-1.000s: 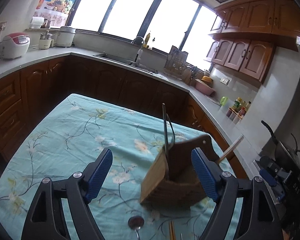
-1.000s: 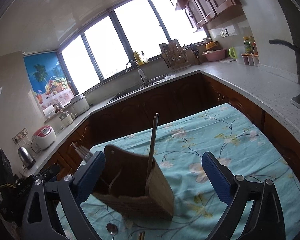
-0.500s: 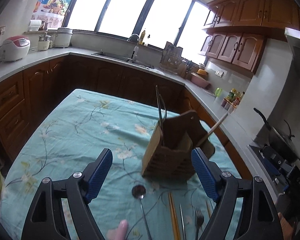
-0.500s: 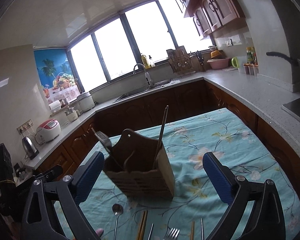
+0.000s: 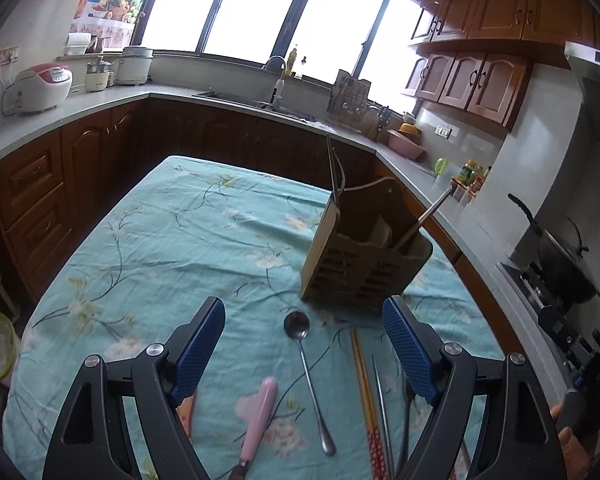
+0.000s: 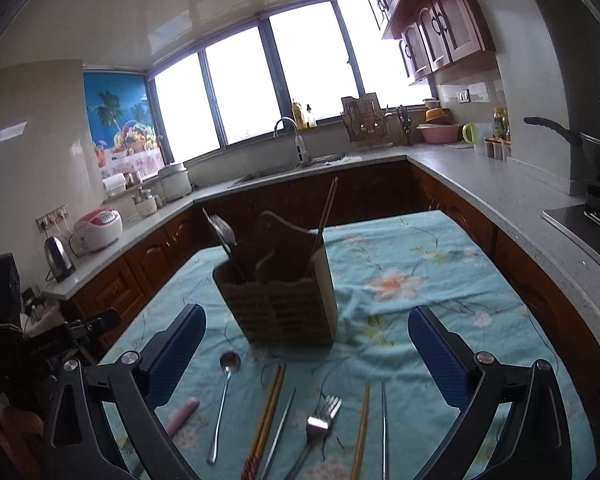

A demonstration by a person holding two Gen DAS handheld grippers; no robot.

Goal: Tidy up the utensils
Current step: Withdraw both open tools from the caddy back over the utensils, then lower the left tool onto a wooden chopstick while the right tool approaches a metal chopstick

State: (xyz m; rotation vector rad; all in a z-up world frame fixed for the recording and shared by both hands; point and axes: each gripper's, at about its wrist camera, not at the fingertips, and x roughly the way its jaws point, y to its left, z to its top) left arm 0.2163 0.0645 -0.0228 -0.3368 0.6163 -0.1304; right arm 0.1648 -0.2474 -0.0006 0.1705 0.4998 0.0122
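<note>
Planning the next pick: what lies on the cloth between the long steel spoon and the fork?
In the right wrist view, between the spoon and fork lie a yellow chopstick pair and one thin metal chopstick.

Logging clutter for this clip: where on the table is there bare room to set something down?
Bare tablecloth runs left of and behind the wooden holder, to the far edge. The right wrist view shows another free stretch right of the holder. The near strip is crowded: pink-handled utensil, spoon, chopsticks, fork and more loose sticks lie side by side.
</note>
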